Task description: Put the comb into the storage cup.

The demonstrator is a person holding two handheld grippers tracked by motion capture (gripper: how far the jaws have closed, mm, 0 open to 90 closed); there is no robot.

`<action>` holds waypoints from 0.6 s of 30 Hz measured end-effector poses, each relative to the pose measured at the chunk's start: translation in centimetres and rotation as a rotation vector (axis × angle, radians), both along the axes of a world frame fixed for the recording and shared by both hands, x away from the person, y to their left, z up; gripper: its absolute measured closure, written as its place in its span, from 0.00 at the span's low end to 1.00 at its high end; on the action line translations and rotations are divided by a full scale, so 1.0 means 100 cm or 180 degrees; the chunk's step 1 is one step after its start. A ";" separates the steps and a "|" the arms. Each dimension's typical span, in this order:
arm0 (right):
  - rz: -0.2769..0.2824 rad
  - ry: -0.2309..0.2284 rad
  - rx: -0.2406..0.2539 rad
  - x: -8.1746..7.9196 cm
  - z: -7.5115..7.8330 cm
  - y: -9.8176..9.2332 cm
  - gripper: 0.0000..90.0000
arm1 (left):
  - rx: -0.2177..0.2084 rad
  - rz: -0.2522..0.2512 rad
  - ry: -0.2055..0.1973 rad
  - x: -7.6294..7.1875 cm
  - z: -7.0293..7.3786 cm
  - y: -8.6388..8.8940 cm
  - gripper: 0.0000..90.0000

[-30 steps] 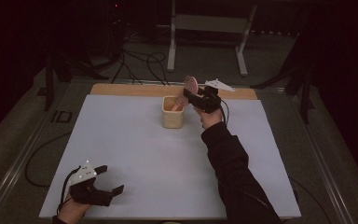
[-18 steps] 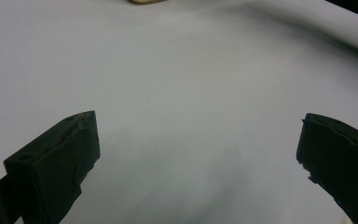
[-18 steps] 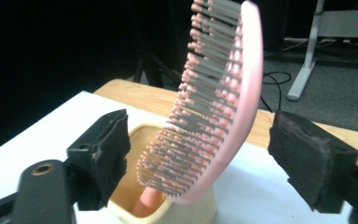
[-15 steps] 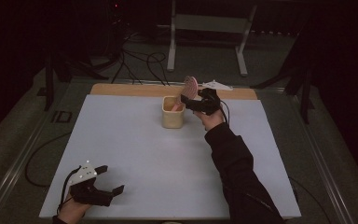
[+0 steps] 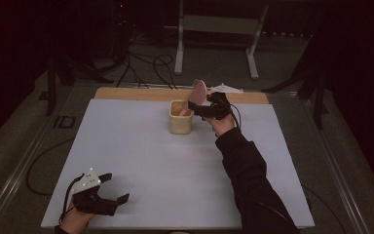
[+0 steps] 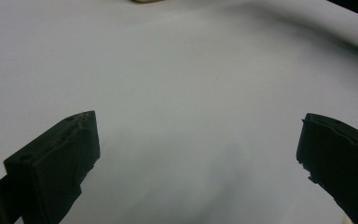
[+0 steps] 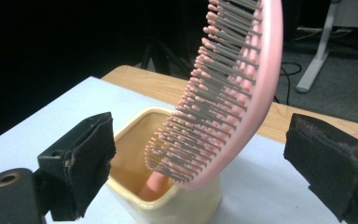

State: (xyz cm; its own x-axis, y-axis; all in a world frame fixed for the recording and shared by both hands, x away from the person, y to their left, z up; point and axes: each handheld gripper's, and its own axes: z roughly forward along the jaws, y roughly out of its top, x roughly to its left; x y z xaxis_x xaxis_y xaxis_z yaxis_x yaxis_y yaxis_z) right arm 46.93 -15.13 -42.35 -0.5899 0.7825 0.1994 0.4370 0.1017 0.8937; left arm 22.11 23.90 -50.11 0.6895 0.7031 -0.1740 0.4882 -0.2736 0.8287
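A pink hairbrush (image 5: 197,91) stands with its handle down in a cream cup (image 5: 180,118) at the far middle of the white table (image 5: 151,161), its bristled head leaning out over the rim. My right gripper (image 5: 202,109) is just right of the cup. In the right gripper view the brush (image 7: 228,93) leans over the cup (image 7: 186,205) between the jaws of my right gripper (image 7: 200,144). These jaws have just been opening and stand wide, clear of the brush on both sides. My left gripper (image 5: 118,187) rests open at the near left corner, and in its own view my left gripper (image 6: 198,140) has only bare table between its jaws.
A wooden strip (image 5: 126,93) runs along the table's far edge, with a small white object (image 5: 226,89) lying on it behind the right hand. Beyond the table stand a metal frame's legs (image 5: 180,48) and loose cables (image 5: 146,63) on the floor. The person's dark sleeve (image 5: 246,170) crosses the right side.
The right gripper's jaws have spread apart and let go of the hairbrush, which now leans in the cup by itself. The left hand has not moved.
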 end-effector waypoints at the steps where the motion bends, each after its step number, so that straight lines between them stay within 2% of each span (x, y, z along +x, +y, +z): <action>1: 0.0001 0.0000 0.0000 0.000 0.000 0.000 0.09 | -0.0002 0.0001 -0.0001 0.000 0.000 0.000 0.00; 8: -0.0017 0.0015 -0.0065 0.000 -0.001 -0.001 0.09 | -0.0006 0.0001 -0.0003 0.000 0.000 0.001 0.00; 18: 0.0094 -0.0025 -0.0149 -0.005 0.006 -0.004 0.09 | 0.0005 -0.0003 -0.0013 -0.001 0.001 0.000 0.00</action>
